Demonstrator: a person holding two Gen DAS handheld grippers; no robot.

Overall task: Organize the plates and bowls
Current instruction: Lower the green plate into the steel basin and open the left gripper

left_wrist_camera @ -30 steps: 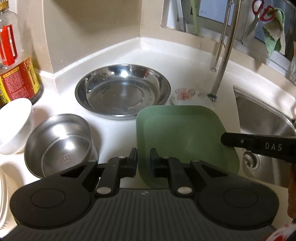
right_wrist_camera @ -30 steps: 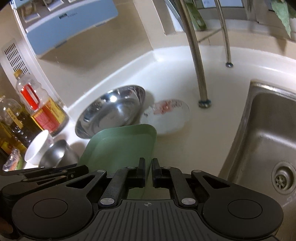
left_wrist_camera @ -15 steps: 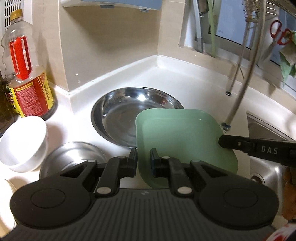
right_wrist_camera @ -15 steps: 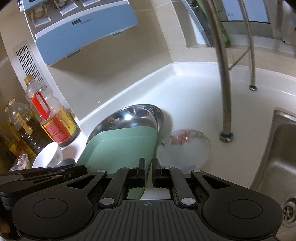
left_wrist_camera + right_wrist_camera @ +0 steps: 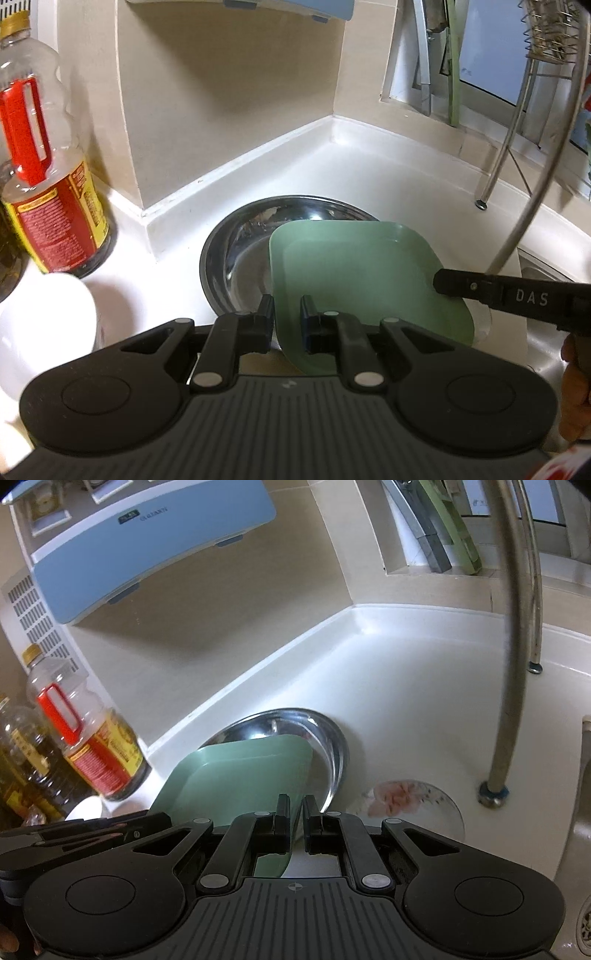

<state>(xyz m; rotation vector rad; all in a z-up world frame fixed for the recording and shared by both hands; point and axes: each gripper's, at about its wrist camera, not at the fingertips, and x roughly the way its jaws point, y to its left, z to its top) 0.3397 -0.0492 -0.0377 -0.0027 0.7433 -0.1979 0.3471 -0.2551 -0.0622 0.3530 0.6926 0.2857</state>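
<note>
A: Left wrist view: the green plate (image 5: 354,280) hangs over the steel basin (image 5: 236,254), the left hand-held gripper (image 5: 287,314) pinching its near edge, the right hand-held gripper (image 5: 439,282) pinching its right rim.

B: Risks?

A: Uneven hands could twist it loose, or its corner may clip the basin's rim.

B: Around it?

A: White bowl (image 5: 44,325) and oil bottle (image 5: 48,177) to the left on the worktop (image 5: 388,192), flowered dish (image 5: 413,805) and tap pipe (image 5: 513,664) to the right.
</note>
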